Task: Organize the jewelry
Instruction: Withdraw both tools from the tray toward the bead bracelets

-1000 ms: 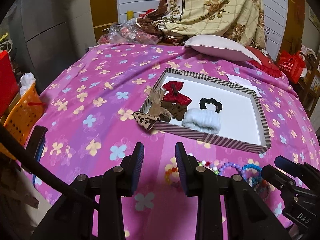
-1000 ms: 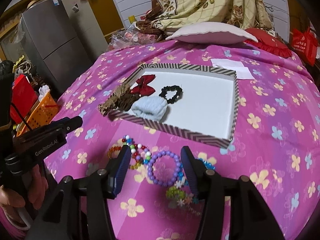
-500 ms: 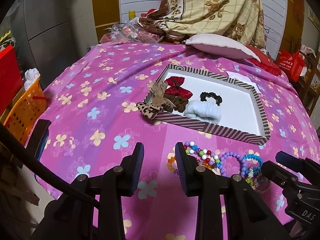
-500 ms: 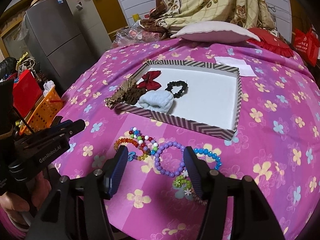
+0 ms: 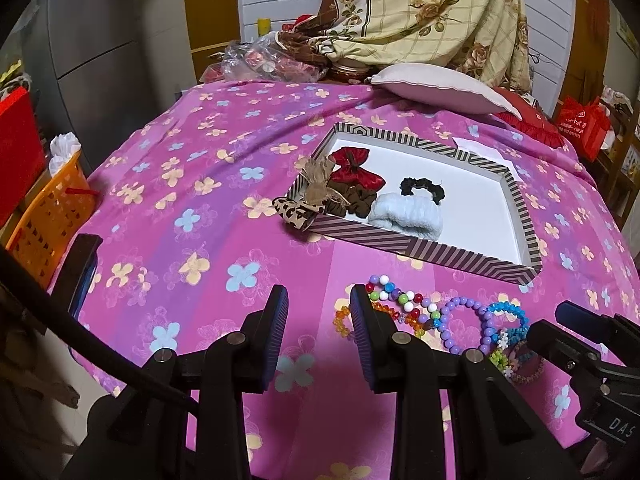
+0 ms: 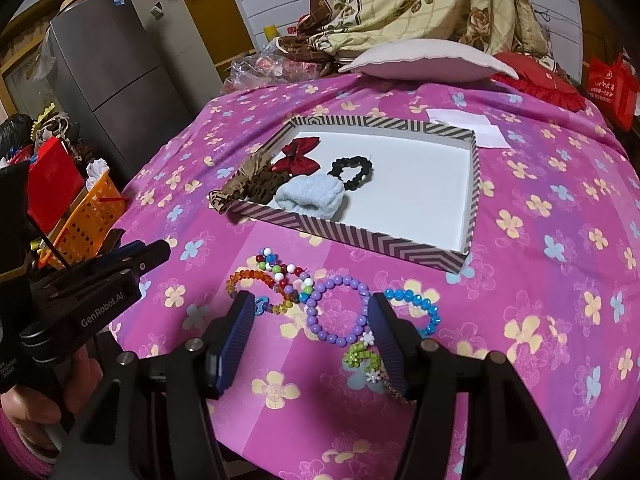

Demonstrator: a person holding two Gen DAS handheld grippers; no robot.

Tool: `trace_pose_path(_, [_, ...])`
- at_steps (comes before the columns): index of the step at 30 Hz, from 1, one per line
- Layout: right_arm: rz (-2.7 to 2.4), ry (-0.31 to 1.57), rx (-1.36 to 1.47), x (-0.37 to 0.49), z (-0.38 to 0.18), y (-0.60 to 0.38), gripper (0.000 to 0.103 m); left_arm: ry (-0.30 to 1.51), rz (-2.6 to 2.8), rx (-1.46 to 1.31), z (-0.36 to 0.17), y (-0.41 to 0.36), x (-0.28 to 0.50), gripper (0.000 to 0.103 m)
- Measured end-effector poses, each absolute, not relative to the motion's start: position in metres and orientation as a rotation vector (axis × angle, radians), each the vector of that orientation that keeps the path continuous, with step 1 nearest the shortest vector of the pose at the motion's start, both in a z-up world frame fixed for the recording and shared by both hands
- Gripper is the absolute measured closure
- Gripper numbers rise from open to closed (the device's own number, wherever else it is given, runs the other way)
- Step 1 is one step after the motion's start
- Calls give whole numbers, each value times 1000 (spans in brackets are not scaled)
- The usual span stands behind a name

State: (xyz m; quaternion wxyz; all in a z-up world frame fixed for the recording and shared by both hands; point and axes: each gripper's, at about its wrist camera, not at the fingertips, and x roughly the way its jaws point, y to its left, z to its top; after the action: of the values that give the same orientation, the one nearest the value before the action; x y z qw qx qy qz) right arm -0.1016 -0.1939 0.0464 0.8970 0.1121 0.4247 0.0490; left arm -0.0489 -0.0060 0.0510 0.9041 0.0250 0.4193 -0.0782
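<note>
A striped tray (image 5: pixel 420 245) (image 6: pixel 360 236) with a white floor lies on the pink flowered cloth. It holds a red bow (image 5: pixel 354 166) (image 6: pixel 298 156), a black scrunchie (image 5: pixel 422 188) (image 6: pixel 352 170), a pale blue band (image 5: pixel 406 216) (image 6: pixel 312 198) and brown hair ties (image 5: pixel 320 196). Several bead bracelets lie in front of it: multicolour (image 6: pixel 280 268), orange (image 6: pixel 248 280), purple (image 5: pixel 466 324) (image 6: pixel 340 312), blue (image 6: pixel 416 304), green (image 6: pixel 360 354). My left gripper (image 5: pixel 318 328) is open and empty, left of the bracelets. My right gripper (image 6: pixel 312 336) is open, its fingers either side of the purple bracelet.
A pink pillow (image 5: pixel 436 88) and a heap of bedding (image 5: pixel 420 12) lie at the back. A white paper (image 6: pixel 466 126) lies behind the tray. An orange basket (image 5: pixel 48 216) and a grey fridge (image 6: pixel 116 76) stand off the left edge.
Both grippers have drawn back toward me, so the tray looks farther off and more of the bracelets show. Both stay open. Nothing on the cloth has moved.
</note>
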Motion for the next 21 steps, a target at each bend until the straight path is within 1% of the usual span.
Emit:
trace_pose_path(11, [80,892,249,-104,41,-206,40,883,-162,58,46,-5,-47,50])
trace_pose_path(21, [45,935,247,-107,25,-222,40,1002,-198,-72,30,22,-27,50])
